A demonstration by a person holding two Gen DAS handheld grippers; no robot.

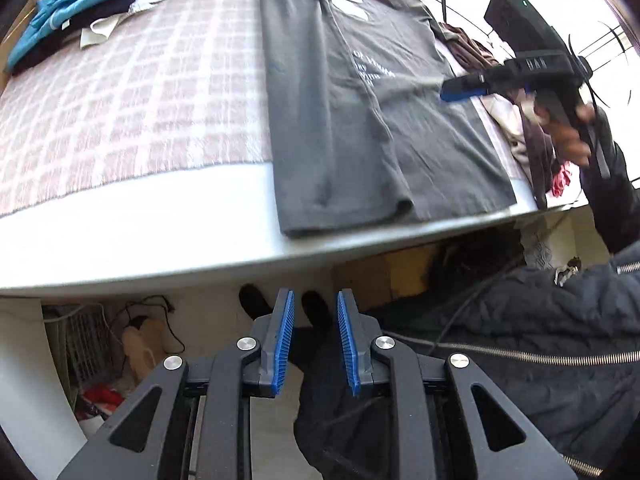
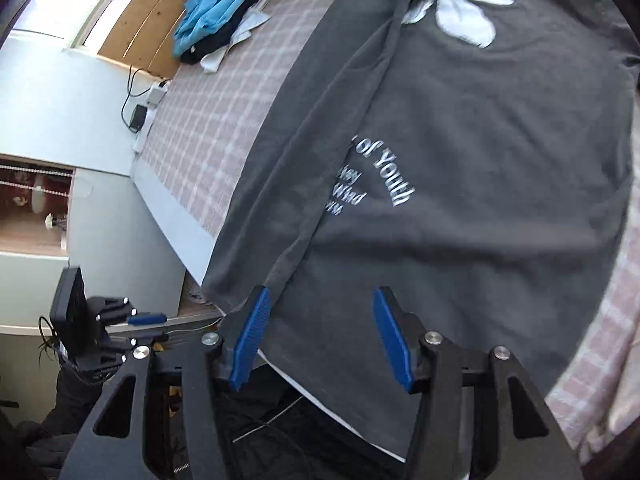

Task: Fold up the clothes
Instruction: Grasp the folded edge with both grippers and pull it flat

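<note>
Dark grey T-shirt (image 1: 360,120) lies flat on the table (image 1: 160,236), printed side up: white daisy (image 2: 460,4) at the far end, white lettering (image 2: 376,176) mid-body. Long axis runs from the near table edge away toward the far side; collar end far, hem near, just inside the white border. One side is folded inward along the length, giving a lengthwise ridge.

Checked cloth (image 1: 140,92) covers the table under and beside the shirt. Blue and dark garments (image 1: 80,4) piled at the far corner, well apart.

Right tool (image 2: 324,332): fingers spread, empty, over the hem end. Left tool (image 1: 314,340): fingers apart, empty, off the table in front of its near edge.
</note>
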